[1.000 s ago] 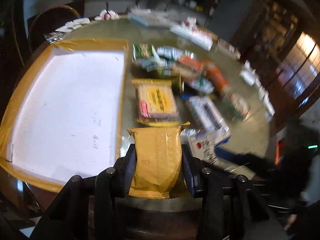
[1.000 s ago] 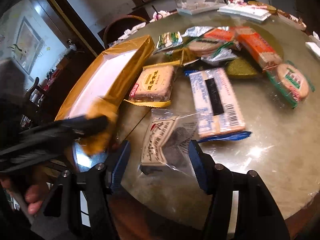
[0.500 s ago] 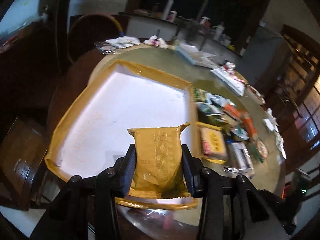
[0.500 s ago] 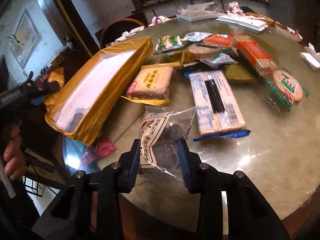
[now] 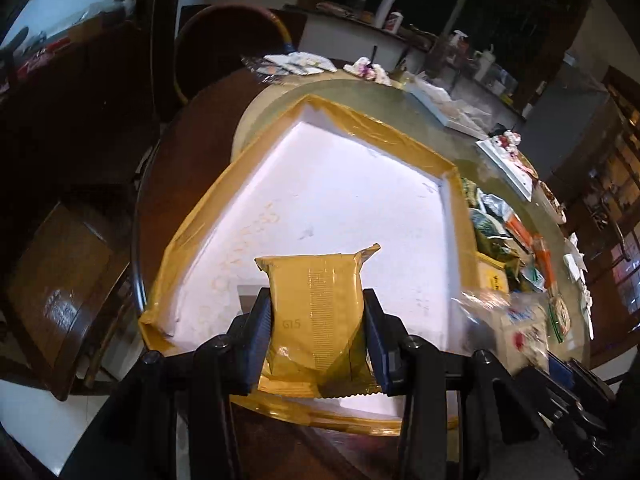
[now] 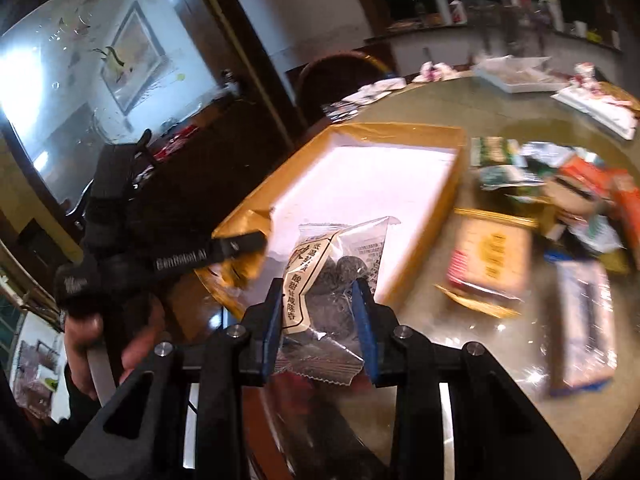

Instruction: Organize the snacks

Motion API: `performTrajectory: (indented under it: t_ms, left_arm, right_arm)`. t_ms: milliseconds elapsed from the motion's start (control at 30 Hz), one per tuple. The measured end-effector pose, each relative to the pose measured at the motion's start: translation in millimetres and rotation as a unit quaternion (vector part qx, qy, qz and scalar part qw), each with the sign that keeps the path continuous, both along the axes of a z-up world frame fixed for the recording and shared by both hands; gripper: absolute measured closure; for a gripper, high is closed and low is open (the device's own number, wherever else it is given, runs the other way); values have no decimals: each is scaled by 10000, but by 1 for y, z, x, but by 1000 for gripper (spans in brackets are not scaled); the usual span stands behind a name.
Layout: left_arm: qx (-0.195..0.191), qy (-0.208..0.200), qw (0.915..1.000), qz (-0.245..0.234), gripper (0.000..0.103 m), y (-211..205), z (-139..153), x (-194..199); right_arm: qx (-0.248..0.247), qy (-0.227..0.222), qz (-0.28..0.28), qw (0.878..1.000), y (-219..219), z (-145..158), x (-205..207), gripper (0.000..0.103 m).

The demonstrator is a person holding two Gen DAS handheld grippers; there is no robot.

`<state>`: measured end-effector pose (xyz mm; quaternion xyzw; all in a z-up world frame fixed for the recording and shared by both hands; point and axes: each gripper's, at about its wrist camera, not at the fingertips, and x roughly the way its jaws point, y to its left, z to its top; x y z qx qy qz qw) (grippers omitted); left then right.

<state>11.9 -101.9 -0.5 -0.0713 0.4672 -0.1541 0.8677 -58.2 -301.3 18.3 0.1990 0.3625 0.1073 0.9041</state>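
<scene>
Left gripper: my left claw is clamped on a gold snack packet, both blue pads pressed to its sides; also shows at the left of the right wrist view, side on.
Gold snack packet: upright between the fingers, "G15" printed low on its left face, crimped seam at the bottom edge, top corner flared to the right. It hangs over the near end of the tray; I cannot tell whether it touches the floor.
Right gripper: my right claw is pinched on a clear snack bag, pads on either side of its lower half.
Clear snack bag: dark round pieces inside, white label with black characters on the left face, zigzag bottom seam below the pads. Held up in front of the tray's near right corner.
Tray: big shallow box, gold-taped rim, white floor; nothing lying on the floor that I can see. Sits on the left part of the round table.
Snack pile: on the tabletop just right of the tray: a flat yellow cracker pack nearest the rim, a long white-and-blue pack beyond it, green and orange wrappers farther back. Blurred, so labels unreadable.
Hand: bare fingers around the left rig's handle, lower left of right wrist view.
Background: dark wooden chair behind the table, cluttered counter at the back.
</scene>
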Motion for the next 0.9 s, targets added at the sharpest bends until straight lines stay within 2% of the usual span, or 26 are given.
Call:
performTrajectory:
  t_ms: [133, 233, 333, 400, 433, 467, 500, 533, 567, 667, 800, 900]
  left_arm:
    - [58, 199, 9998, 41, 60, 3, -9, 8]
    - [22, 238, 9997, 41, 60, 3, -14, 10]
    - [-78, 260, 9996, 124, 59, 6, -18, 11]
    - [-181, 240, 9995, 57, 50, 5, -16, 9]
    - [-225, 242, 9995, -15, 44, 5, -15, 8]
    - [-257, 187, 9995, -49, 41, 3, -11, 5]
    - [-260, 75, 9996, -55, 38, 1, -6, 1]
    - [-207, -152, 9996, -80, 26, -3, 2, -7]
    - [-161, -291, 9994, -95, 22, -6, 7, -11]
    - [-74, -562, 9979, -318, 22, -27, 23, -27]
    - [-184, -580, 9938, -934, 22, -63, 33, -41]
    - [-145, -509, 9909, -1238, 22, -93, 34, -45]
  right_arm:
    - [-139, 176, 101, 9997, 18, -14, 28, 68]
    - [-301, 142, 13, 9994, 23, -18, 37, 68]
    - [-71, 336, -25, 9994, 19, -29, 45, 65]
    - [89, 348, -76, 9993, 11, -28, 42, 63]
    - [189, 274, -109, 9994, 7, -24, 37, 59]
    - [274, 152, -142, 9994, 3, -19, 29, 48]
    - [336, -32, -217, 9992, -5, -13, 17, 42]
    - [341, -242, -335, 9986, -14, -6, 3, 33]
    - [309, -360, -441, 9979, -19, -3, -5, 28]
    - [178, -624, -900, 9938, -51, 7, -45, 24]
    - [-15, -469, -1512, 9874, -96, 2, -81, 23]
    - [92, -316, -1867, 9819, -126, -11, -101, 23]
